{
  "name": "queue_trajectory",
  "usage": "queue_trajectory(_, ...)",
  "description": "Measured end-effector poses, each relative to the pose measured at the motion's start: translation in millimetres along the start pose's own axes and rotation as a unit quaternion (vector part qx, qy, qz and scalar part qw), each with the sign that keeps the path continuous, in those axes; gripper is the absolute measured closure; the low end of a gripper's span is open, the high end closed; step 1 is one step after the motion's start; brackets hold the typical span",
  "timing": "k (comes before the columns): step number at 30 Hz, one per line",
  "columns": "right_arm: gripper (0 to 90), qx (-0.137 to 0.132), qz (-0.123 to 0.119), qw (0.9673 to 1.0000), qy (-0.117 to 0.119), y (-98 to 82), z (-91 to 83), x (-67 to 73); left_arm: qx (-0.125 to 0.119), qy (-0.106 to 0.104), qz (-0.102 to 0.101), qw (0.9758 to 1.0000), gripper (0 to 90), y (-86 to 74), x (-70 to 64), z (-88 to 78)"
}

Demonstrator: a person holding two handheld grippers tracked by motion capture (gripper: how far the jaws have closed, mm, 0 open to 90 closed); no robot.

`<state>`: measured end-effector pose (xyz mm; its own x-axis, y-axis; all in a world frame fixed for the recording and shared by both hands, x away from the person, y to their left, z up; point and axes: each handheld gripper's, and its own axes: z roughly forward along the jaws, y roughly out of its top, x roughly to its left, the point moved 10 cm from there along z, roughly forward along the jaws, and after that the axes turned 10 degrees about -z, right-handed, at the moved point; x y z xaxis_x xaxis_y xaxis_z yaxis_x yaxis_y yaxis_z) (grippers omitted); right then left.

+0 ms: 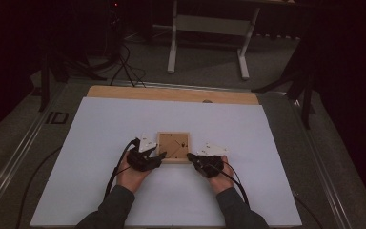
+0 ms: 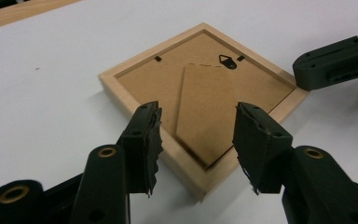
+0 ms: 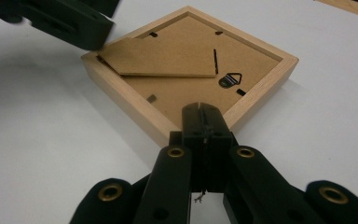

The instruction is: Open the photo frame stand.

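Left gripper view has my left gripper (image 2: 198,140) wide apart, straddling the near corner of the face-down picture frame (image 2: 121,93), holding nothing. My right gripper (image 3: 200,112), jaws shut and empty, presses the opposite corner. Closing carelessly could snag the stand flap (image 2: 205,107) or skid the frame across the white sheet (image 2: 51,70).

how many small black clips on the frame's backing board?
4 seen. In the right gripper view of the picture frame: two along the far edges, one near-left, one by the hanger. More may be hidden.
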<state>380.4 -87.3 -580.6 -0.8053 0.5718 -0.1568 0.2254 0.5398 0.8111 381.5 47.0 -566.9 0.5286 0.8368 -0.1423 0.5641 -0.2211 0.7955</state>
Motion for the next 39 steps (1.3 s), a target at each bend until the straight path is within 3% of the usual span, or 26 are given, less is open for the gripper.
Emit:
queue_trajectory(10, 90.0, -0.001, 0.001, 1.0000, 0.000, -0.1, 0.0, 0.0, 0.024, 0.005, 0.020, 0.9995, 49.5, 1.3, -10.3, 22.6)
queue_trajectory(14, 90.0, -0.002, 0.001, 1.0000, 0.000, -0.2, -0.1, 0.0, 0.022, 0.005, 0.014, 0.9997, 48.3, 2.0, -9.4, 24.5)
queue_trajectory(20, 89.9, -0.003, -0.001, 1.0000, 0.000, -0.2, -0.1, -0.1, 0.038, 0.003, 0.006, 0.9993, 46.9, -1.7, -5.2, 28.9)
queue_trajectory(24, 90.0, -0.004, 0.000, 1.0000, 0.001, -0.2, 0.0, -0.1, 0.045, 0.003, 0.013, 0.9989, 50.9, 0.0, -6.8, 28.0)
queue_trajectory(29, 90.0, -0.004, 0.001, 1.0000, 0.001, -0.2, 0.0, -0.1, 0.026, 0.015, 0.025, 0.9992, 50.9, 10.7, -10.4, 21.8)
queue_trajectory(35, 90.0, -0.005, 0.002, 1.0000, 0.000, -0.2, 0.0, 0.0, 0.033, 0.006, 0.011, 0.9994, 50.5, 9.2, -9.5, 22.5)
queue_trajectory(39, 90.0, -0.005, 0.002, 1.0000, 0.001, -0.2, 0.0, 0.1, 0.037, 0.002, -0.008, 0.9993, 45.2, 8.9, -7.6, 20.6)
